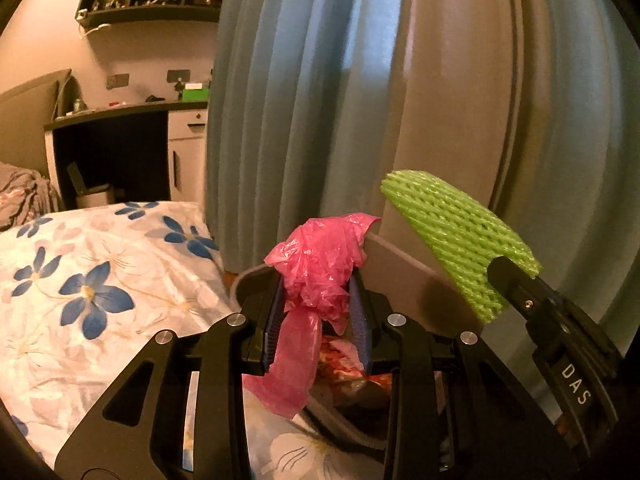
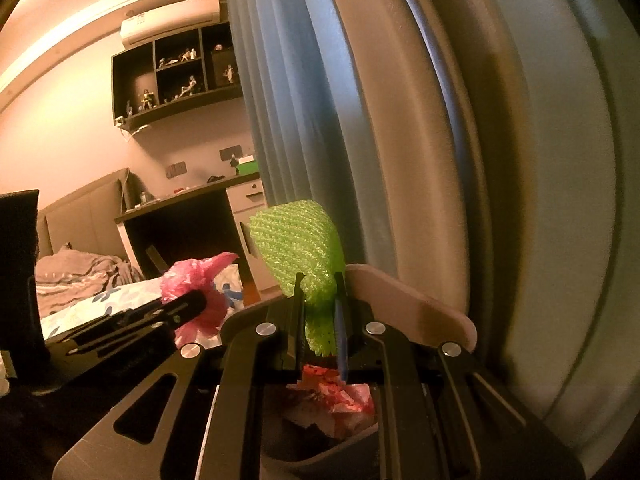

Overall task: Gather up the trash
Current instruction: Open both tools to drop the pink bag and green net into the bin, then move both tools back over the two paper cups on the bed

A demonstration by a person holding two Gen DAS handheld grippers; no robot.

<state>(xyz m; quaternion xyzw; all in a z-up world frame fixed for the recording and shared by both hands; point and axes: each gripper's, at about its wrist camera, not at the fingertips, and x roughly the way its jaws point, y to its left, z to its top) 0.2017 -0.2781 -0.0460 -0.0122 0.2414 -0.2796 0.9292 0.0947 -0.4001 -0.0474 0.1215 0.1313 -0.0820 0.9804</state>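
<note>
Left gripper is clamped on the crumpled pink plastic bag, lower centre of the left wrist view. Right gripper pinches the green foam net, centre of the right wrist view. Both sit above the grey bin, red wrappers already inside (bottom centre). My read: drop phase. Get each piece fully over the opening before releasing. Spread the jaws wide, since thin film tends to cling to pads. Release one at a time and keep off the flowered bedsheet at left.
</note>
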